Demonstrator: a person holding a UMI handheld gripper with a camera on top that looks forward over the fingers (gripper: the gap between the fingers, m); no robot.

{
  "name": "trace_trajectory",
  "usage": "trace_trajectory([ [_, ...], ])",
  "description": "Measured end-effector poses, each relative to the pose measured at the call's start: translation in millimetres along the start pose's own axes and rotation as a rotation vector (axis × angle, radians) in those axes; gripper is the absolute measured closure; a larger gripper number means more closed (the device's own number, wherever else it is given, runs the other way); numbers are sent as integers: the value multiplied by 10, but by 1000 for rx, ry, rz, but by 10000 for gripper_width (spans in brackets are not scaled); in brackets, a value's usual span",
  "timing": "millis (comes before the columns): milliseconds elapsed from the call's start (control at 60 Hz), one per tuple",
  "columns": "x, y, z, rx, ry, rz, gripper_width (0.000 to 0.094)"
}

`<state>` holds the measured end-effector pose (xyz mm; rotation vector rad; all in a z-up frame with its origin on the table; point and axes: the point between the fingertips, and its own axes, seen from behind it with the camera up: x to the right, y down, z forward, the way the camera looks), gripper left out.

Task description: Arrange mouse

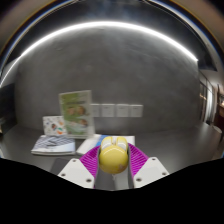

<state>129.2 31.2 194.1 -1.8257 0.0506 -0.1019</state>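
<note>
A yellow mouse with a rounded body sits between my gripper's two fingers, raised off the grey table. Both magenta pads press against its sides, so the fingers are shut on it. The mouse's underside and front end are hidden by the fingers.
An upright green and white booklet stands at the back left by the wall. Flat leaflets lie on the table left of the fingers. A row of small white cards leans on the wall behind.
</note>
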Motion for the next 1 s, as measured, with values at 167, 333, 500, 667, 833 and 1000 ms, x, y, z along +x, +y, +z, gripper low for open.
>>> trace_trajectory([
  [167, -1410, 948, 209, -185, -120, -41, 554],
  [333, -1568, 1795, 354, -346, -82, -46, 551],
  [500, -1570, 1910, 411, -360, -87, -46, 353],
  [667, -1563, 1884, 206, -376, -130, 18, 62],
  [833, -1337, 1797, -334, -365, -170, 79, 81],
  [1000, -597, 1881, -779, -358, -130, 119, 82],
])
